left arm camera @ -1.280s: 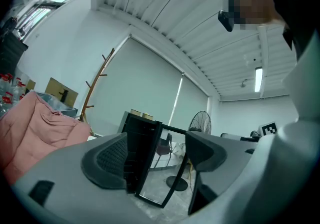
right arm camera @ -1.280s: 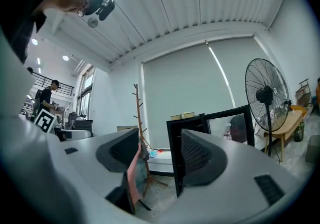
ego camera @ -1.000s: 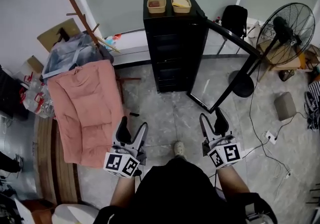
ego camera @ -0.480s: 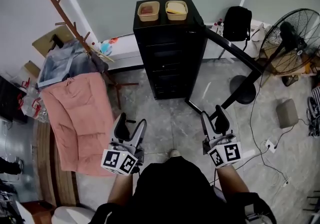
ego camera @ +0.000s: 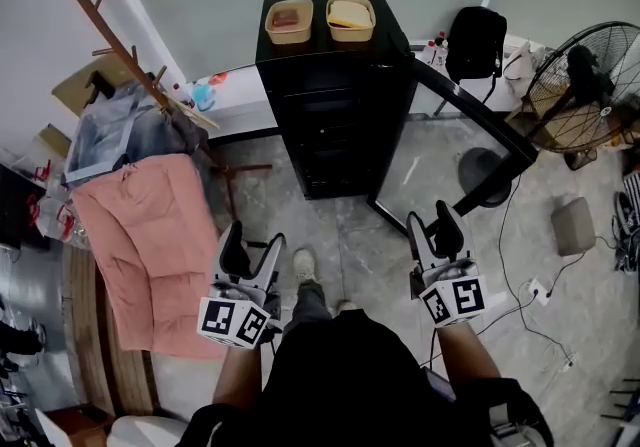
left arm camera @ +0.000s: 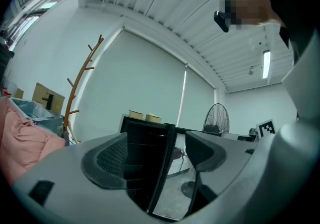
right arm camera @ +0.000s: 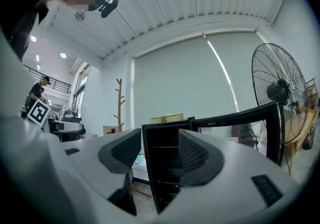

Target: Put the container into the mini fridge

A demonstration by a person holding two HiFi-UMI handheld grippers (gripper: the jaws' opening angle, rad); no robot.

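Observation:
The black mini fridge (ego camera: 335, 95) stands against the far wall with its door (ego camera: 470, 115) swung open to the right. On its top sit two tan containers, one with reddish contents (ego camera: 288, 21) and one with yellow contents (ego camera: 350, 19). My left gripper (ego camera: 248, 253) is held open and empty over the floor, well short of the fridge. My right gripper (ego camera: 436, 230) is also open; its jaws have just been closing a little with nothing between them. The left gripper view frames the fridge (left arm camera: 145, 163) between the jaws, and the right gripper view shows the fridge (right arm camera: 162, 168) too.
A wooden coat rack (ego camera: 110, 35) and a pink cloth (ego camera: 150, 235) are on the left. A standing fan (ego camera: 585, 75), a black bag (ego camera: 475, 40) and floor cables (ego camera: 545, 285) are on the right. The person's shoe (ego camera: 305, 265) is between the grippers.
The person has stepped toward the fridge and both grippers have come closer to it. A foot now shows further forward between them.

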